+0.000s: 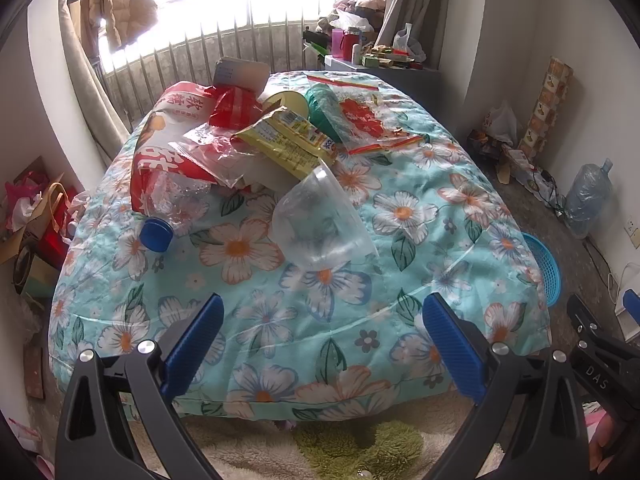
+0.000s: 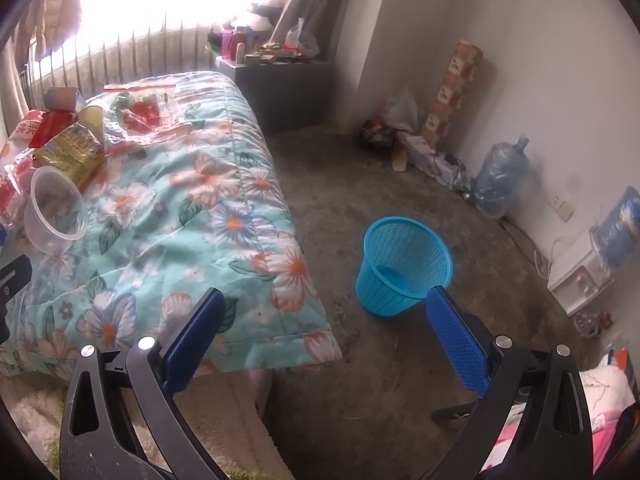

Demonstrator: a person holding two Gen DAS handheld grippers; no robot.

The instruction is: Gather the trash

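- The left gripper is hanging over the near edge of the floral quilt, its blue-padded jaws spread wide with nothing between them
- The right gripper is likewise gaping wide and carrying nothing, hovering above the quilt's corner and the bare floor
- The trash is lying in a loose heap on the far left part of the quilt: a clear plastic cup is tipping on its side nearest the left gripper, its mouth leaning against a crumpled yellow snack wrapper
- A crushed clear bottle with a blue cap is lying to the left of the cup, partly under a large red-and-white bag with Chinese print
- A red wrapper, a yellowish paper cup and a green item inside a clear bag with a red pattern are sitting further back in the heap
- A blue mesh wastebasket is standing upright on the floor, apart from the quilt's right side, with nothing visible inside it; in the right wrist view it is showing just beyond the right finger
- A large water jug is leaning by the wall
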